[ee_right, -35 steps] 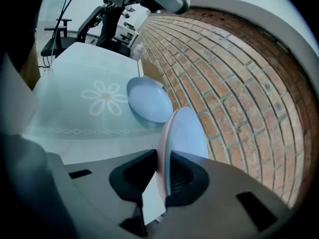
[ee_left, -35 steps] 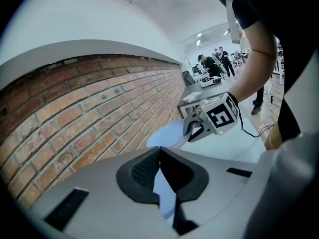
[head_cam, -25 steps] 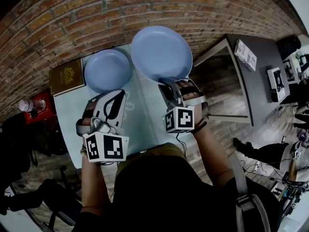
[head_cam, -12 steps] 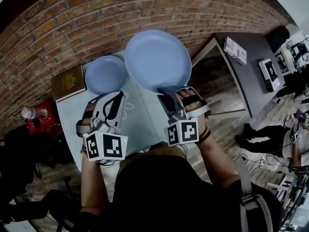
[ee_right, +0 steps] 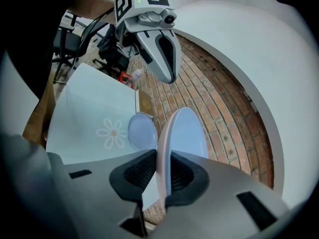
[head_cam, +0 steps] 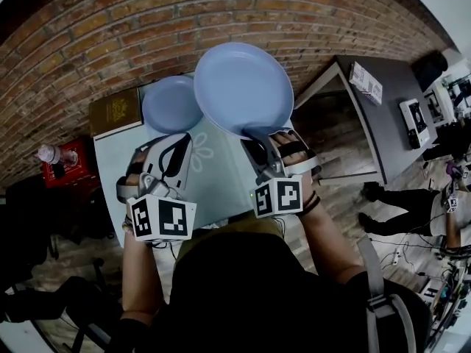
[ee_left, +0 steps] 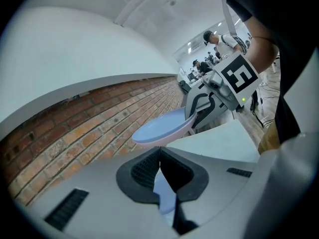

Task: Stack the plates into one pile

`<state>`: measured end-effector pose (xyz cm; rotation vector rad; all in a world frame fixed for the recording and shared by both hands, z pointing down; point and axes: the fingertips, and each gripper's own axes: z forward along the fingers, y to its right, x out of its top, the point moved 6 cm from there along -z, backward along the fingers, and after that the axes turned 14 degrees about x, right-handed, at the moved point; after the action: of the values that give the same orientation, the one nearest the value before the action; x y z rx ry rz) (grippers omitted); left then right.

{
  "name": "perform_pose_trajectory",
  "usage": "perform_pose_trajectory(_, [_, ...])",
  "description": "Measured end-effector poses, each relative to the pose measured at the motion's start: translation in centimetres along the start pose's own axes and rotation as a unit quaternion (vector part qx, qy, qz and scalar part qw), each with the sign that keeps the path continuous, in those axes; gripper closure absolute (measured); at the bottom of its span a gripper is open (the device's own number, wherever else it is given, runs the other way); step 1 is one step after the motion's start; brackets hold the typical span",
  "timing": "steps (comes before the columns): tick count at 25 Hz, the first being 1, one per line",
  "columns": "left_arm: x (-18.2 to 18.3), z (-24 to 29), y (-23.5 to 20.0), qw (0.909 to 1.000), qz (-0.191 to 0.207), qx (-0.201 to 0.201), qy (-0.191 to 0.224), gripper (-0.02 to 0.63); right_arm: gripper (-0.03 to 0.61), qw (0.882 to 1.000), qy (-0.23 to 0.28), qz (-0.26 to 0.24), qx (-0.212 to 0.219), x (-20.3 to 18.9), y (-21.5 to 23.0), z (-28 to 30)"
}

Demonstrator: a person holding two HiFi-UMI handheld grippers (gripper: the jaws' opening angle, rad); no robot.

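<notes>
My right gripper (head_cam: 259, 140) is shut on the near rim of a large light-blue plate (head_cam: 243, 87) and holds it in the air, tilted, above the table's far right corner. In the right gripper view the plate's rim (ee_right: 162, 148) stands edge-on between the pads. A smaller light-blue plate (head_cam: 169, 103) lies flat on the table at the far side, its right edge hidden under the large one. My left gripper (head_cam: 171, 159) hovers over the table short of the small plate, jaws together and holding nothing. The left gripper view shows the large plate (ee_left: 162, 128) held by the right gripper (ee_left: 199, 111).
The pale table (head_cam: 221, 190) bears a daisy print (head_cam: 200, 157). A brown book (head_cam: 116, 112) lies at its far left corner. A brick wall (head_cam: 110, 35) runs behind. A red box with a bottle (head_cam: 62, 157) is left of the table, a grey desk (head_cam: 383, 116) to the right.
The right gripper has lifted the large plate higher and brought it slightly left, so it now overlaps the small plate. The left gripper has risen a little.
</notes>
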<state>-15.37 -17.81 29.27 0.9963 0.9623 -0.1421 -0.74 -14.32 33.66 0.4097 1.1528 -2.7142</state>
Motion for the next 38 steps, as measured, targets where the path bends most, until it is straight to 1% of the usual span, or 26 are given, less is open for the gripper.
perform_pose_trajectory(5, [-1.3,-1.5,-1.7,0.9993,-0.007,0.030,-0.023,0.591,0.505,0.999,0.024,-0.017,0.024,2.2,-0.1,2.0])
perform_pose_trajectory(8, [-2.5,-2.8,-2.5,0.9976,-0.013,0.051,-0.044,0.591,0.505,0.997,0.046,-0.035,0.043,3.9,-0.4,3.6])
perform_pose_trajectory(14, [-5.6,-5.4,-4.0,0.9917,-0.024,0.085,-0.094,0.591,0.505,0.992,0.074,-0.059,0.083,6.9,-1.4,7.5])
perform_pose_trajectory(18, [-7.6,-6.6,-4.5,0.9868,-0.036,0.102,-0.121,0.591,0.505,0.988,0.078,-0.069,0.113,8.1,-2.3,10.2])
perform_pose_trajectory(22, [-9.5,-7.2,-4.7,0.9829,-0.044,0.106,-0.144,0.591,0.505,0.984,0.080,-0.071,0.141,8.8,-3.5,12.8])
perform_pose_trajectory(27, [-11.1,-6.8,-4.7,0.9801,-0.052,0.104,-0.161,0.591,0.503,0.979,0.078,-0.070,0.175,8.8,-4.9,15.2])
perform_pose_trajectory(33, [-12.1,-5.8,-4.4,0.9780,-0.061,0.098,-0.174,0.591,0.502,0.973,0.064,-0.065,0.210,7.8,-6.1,17.7])
perform_pose_trajectory(38, [-12.9,-5.1,-3.5,0.9766,-0.066,0.088,-0.185,0.591,0.495,0.968,0.061,-0.048,0.237,7.2,-7.0,19.1])
